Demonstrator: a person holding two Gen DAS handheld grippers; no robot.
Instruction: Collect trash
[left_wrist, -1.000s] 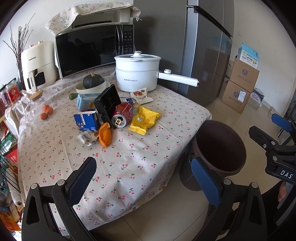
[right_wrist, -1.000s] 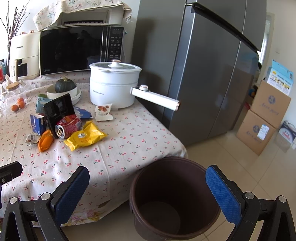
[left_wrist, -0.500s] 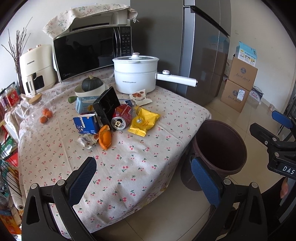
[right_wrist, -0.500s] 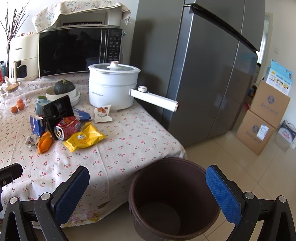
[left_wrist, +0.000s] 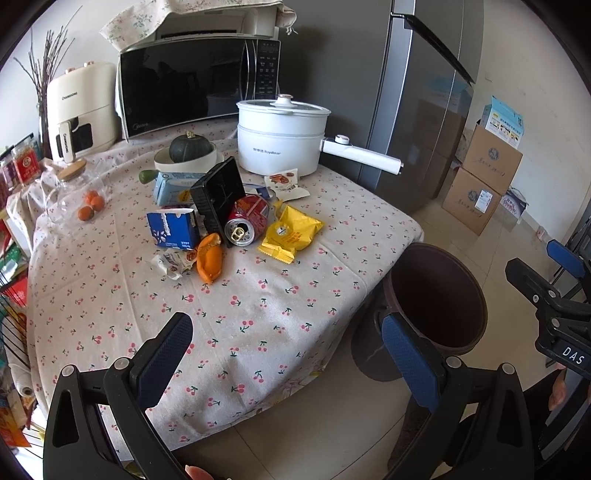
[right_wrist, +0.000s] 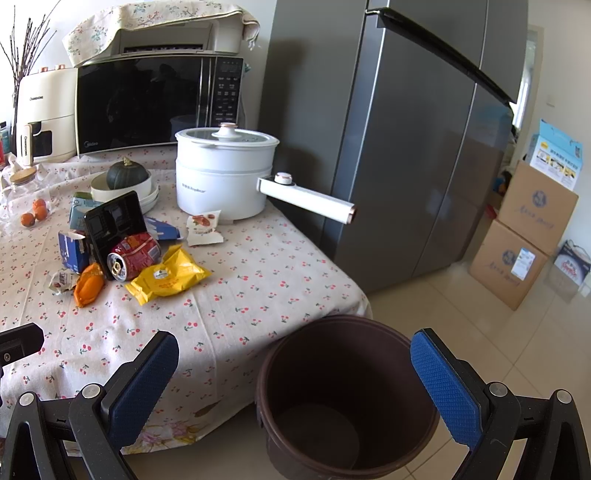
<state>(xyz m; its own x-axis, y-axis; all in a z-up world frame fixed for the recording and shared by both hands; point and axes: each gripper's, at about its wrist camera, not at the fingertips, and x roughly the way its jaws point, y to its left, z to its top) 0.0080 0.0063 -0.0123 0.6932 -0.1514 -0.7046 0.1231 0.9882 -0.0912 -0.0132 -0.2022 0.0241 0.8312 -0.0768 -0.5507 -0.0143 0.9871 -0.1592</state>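
brown bin (left_wrist: 437, 295) stands on the floor off the tabletop's (left_wrist: 258, 314) right edge in your left view; your left tongs (left_wrist: 286, 345) gape wide, empty. trash, a red can (left_wrist: 247, 221) and yellow packet (left_wrist: 291, 232), lies mid-tabletop. in your right view, right tongs (right_wrist: 295, 365) spread wide over the bin (right_wrist: 343, 398).

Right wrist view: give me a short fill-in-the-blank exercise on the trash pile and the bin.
1. The red drink can lies on its ____.
2. The yellow snack packet rests on the cherry-print ____.
3. The brown round bin stands on the floor and is ____ inside.
4. The right gripper is open and holds ____.

Missing words: side; tablecloth; empty; nothing
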